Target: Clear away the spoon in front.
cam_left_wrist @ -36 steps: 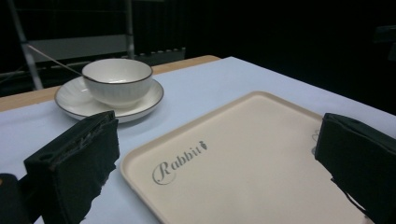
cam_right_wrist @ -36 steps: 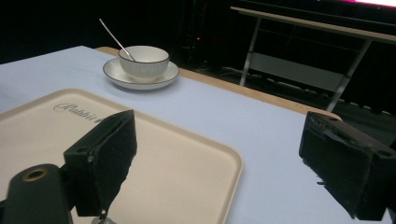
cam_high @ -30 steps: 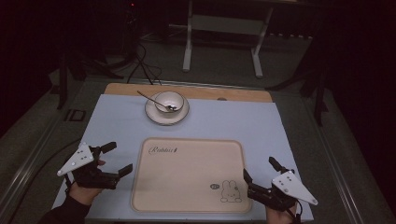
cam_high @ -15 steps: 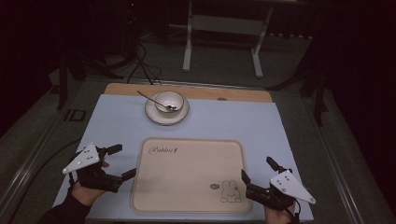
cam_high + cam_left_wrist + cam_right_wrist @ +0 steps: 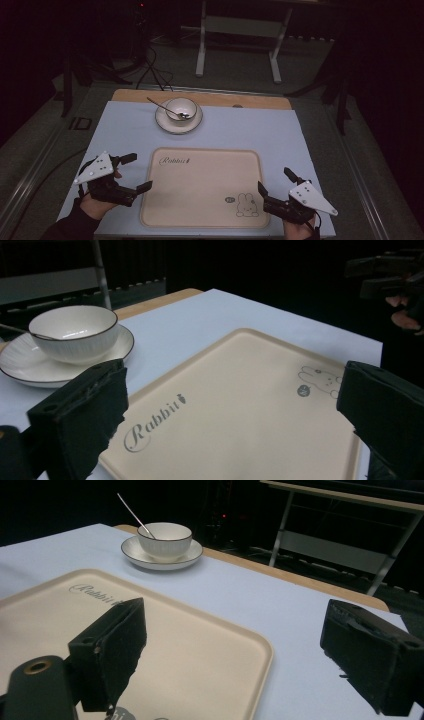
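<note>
**Tray flanked by two open grippers, nothing yet gripped**

The jaws of the left gripper (image 5: 134, 172) are spread wide and nothing is held between them; they are pointed toward the left edge of the beige rabbit-print tray (image 5: 200, 185), with the lower jaw tip just beside its rim. The jaws of the right gripper (image 5: 275, 182) are likewise spread wide and empty, and are set at the tray's near right corner, one tip over the rim by the rabbit drawing. The tray is laid flat on the pale blue mat (image 5: 250, 130), near the person's side and between both grippers. Beyond it, well apart, a white bowl (image 5: 181, 107) is seated on a saucer (image 5: 165, 122), with a spoon (image 5: 162, 106) resting in the bowl. The work is judged to be at its start: the tray edges are approached but not clamped, and any lifting is left to be done.
</note>
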The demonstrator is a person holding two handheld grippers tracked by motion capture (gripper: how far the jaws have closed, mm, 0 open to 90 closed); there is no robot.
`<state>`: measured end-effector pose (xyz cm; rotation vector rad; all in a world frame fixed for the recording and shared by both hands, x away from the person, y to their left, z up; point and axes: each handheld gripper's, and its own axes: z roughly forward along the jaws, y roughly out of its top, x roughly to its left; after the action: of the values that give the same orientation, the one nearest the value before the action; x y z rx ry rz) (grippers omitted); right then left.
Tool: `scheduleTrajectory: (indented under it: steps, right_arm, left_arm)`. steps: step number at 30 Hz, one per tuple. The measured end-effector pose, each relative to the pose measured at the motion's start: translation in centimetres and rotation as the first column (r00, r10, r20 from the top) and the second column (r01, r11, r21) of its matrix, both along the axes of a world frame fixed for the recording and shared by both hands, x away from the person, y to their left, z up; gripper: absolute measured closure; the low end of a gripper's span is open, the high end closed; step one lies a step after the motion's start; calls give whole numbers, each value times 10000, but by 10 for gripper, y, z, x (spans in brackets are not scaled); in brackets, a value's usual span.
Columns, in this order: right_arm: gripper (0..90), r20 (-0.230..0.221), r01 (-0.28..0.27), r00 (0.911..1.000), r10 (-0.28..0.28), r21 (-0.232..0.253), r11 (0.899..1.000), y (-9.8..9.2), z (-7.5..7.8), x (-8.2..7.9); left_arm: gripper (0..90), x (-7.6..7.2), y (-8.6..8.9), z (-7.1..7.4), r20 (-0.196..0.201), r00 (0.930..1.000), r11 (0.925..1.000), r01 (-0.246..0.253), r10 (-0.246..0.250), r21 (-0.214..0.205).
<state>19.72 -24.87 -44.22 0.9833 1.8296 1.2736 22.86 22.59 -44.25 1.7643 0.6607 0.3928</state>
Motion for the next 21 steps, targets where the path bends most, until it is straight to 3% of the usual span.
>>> scheduleTrajectory:
  steps: [8, 15, 21]
  right_arm:
    - [112, 126, -33, 9999, 34, -92, 10000, 4, 1, -2]
    - [112, 156, -141, 9998, 144, -158, 9998, 7, 1, -2]
    - [112, 131, -182, 9997, 184, -136, 9997, 8, 0, -1]
  left_arm:
    - [10, 10, -8, 12, -12, 9997, 9986, 227, -226, 472]
    - [11, 23, -13, 25, 132, 9999, 9976, 84, -93, 693]
    - [15, 39, -9, 36, 102, 9998, 9987, -147, 142, 485]
